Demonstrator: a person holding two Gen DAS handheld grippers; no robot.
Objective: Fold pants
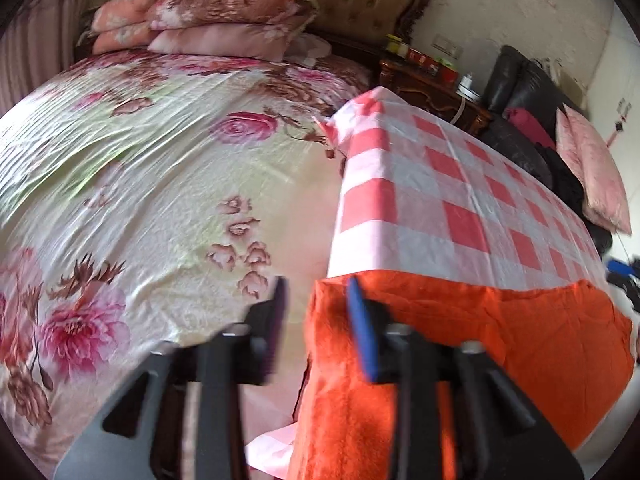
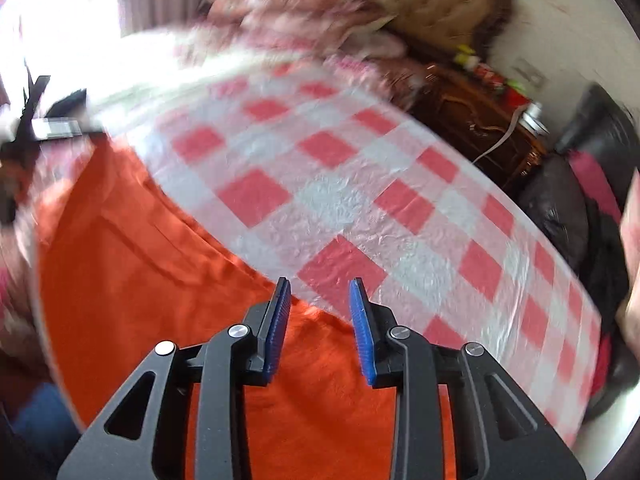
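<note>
With both the left gripper (image 1: pixel 316 292) and right gripper (image 2: pixel 320 294) standing apart and empty, pinch the orange pants (image 2: pixel 140 248) at their edge nearest the checked tablecloth (image 2: pixel 332 196), gathering every layer.

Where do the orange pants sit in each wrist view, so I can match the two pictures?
Left wrist: orange pants fill the lower right, draped over the table's near corner.
Right wrist: orange pants fill the lower left and centre.
Shared landmark: the red-and-white checked tablecloth beyond them.
</note>
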